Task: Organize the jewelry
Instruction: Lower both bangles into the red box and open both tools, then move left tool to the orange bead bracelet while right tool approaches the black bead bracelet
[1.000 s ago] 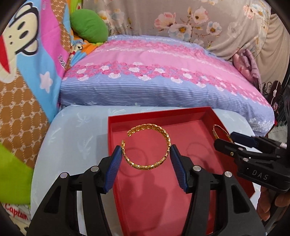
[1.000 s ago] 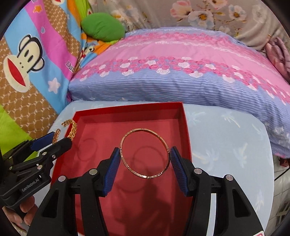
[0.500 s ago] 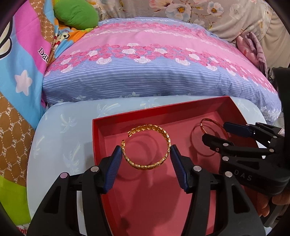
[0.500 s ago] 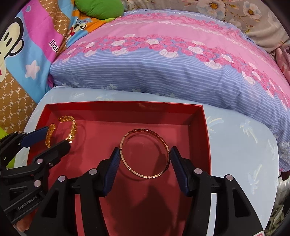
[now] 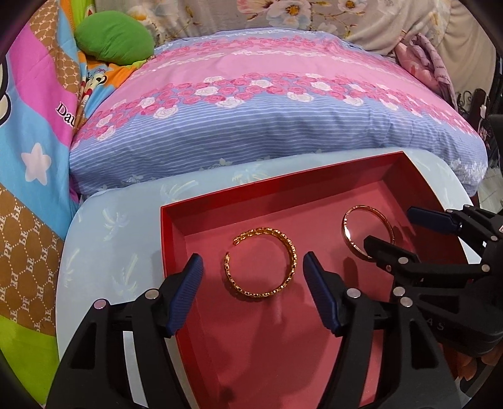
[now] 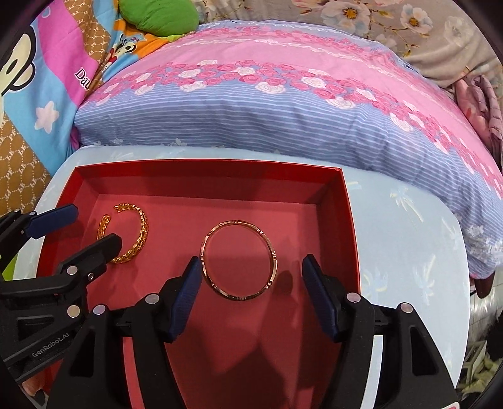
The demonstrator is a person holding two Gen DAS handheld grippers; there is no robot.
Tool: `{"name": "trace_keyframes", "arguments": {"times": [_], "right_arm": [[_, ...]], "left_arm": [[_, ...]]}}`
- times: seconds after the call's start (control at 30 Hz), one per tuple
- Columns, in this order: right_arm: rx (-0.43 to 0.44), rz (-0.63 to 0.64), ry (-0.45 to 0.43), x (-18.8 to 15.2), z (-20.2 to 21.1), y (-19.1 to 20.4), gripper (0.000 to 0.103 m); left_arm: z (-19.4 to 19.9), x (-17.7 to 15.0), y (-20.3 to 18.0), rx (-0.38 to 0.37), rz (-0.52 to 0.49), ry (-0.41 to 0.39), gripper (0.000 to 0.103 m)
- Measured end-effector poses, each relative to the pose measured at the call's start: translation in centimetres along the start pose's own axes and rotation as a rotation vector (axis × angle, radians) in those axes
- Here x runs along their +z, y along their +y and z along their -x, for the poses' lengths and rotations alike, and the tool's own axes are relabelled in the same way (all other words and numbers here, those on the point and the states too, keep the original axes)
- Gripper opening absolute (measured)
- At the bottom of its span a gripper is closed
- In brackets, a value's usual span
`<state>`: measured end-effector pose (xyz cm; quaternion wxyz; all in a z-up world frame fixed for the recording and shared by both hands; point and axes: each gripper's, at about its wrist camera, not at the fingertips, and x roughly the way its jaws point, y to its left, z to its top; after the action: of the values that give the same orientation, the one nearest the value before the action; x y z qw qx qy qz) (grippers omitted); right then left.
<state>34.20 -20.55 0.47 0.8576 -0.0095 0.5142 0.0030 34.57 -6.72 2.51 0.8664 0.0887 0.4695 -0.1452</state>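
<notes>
A red box (image 5: 171, 232) (image 6: 349, 220) sits on a pale blue table. A gold chain-pattern cuff bracelet (image 5: 284, 248) lies on the box floor between the spread fingers of my left gripper (image 5: 251, 294), touching neither; it also shows in the right wrist view (image 6: 143, 229). A thin rose-gold bangle (image 6: 270, 251) lies on the floor between the spread fingers of my right gripper (image 6: 250, 295), close to the left finger; it also shows in the left wrist view (image 5: 347, 225). Both grippers are open and empty, low over the box.
The pale blue table (image 5: 103, 251) (image 6: 408, 236) abuts a pink and blue striped pillow (image 5: 267, 119). A cartoon-print blanket (image 5: 34, 151) and a green cushion (image 5: 113, 37) lie at the left. Floral fabric (image 6: 393, 22) hangs behind.
Both grippers opened and let go of their bracelets, which now lie on the box floor. Both had lowered into the box.
</notes>
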Motion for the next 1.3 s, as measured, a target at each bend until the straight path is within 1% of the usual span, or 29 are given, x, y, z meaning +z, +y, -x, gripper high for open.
{"name": "trace_keyframes", "arguments": {"times": [0.07,0.1,0.13,0.23,0.37,0.43,0.5,0.57,0.67,0.8,0.9,1.0,1.17,1.3], "right_arm": [[0.001,-0.004,0.003,-0.6,0.3,0.0,0.063],[0.005,-0.010,0.001,-0.7,0.5,-0.1,0.063],[0.002,-0.024,-0.007,-0.8,0.7,-0.3,0.063],[0.018,-0.070,-0.052,-1.0,2.3,-1.0,0.063],[0.048,-0.129,-0.103,-1.9,6.1,-2.4,0.063],[0.051,-0.129,-0.128,-3.4,8.2,-2.8,0.064],[0.036,-0.117,-0.142,-5.0,9.8,-2.9,0.064],[0.014,-0.102,-0.153,-7.2,11.3,-2.9,0.064],[0.007,-0.109,-0.162,-10.6,13.0,-3.2,0.064],[0.009,-0.134,-0.155,-15.3,14.5,-3.3,0.064],[0.034,-0.169,-0.137,-18.8,15.2,-3.3,0.064],[0.039,-0.178,-0.117,-21.6,15.4,-2.7,0.064],[0.016,-0.168,-0.098,-26.0,15.6,-1.2,0.064],[0.017,-0.170,-0.072,-28.8,15.2,-0.5,0.064]], "left_arm": [[0.3,-0.3,-0.1,-0.008,0.002,-0.008,0.063],[0.6,-0.4,-0.1,0.000,0.006,-0.020,0.066],[1.0,-0.4,0.0,0.021,0.015,-0.034,0.071],[2.2,-0.5,0.4,0.008,0.059,-0.056,0.073],[5.2,-1.0,0.9,0.029,0.094,-0.105,0.073],[7.3,-1.8,1.0,0.031,0.106,-0.139,0.075],[9.2,-3.0,0.9,0.033,0.115,-0.162,0.076],[10.7,-4.3,0.7,0.035,0.116,-0.173,0.077],[12.5,-7.3,0.4,0.029,0.126,-0.175,0.077],[14.0,-11.9,0.0,0.049,0.142,-0.146,0.077],[14.8,-15.4,-0.3,0.047,0.161,-0.127,0.077],[15.1,-18.6,-0.6,0.041,0.185,-0.103,0.077],[15.3,-23.4,-1.2,0.040,0.205,-0.072,0.077],[14.7,-26.1,-1.9,0.075,0.184,-0.044,0.077]]}}
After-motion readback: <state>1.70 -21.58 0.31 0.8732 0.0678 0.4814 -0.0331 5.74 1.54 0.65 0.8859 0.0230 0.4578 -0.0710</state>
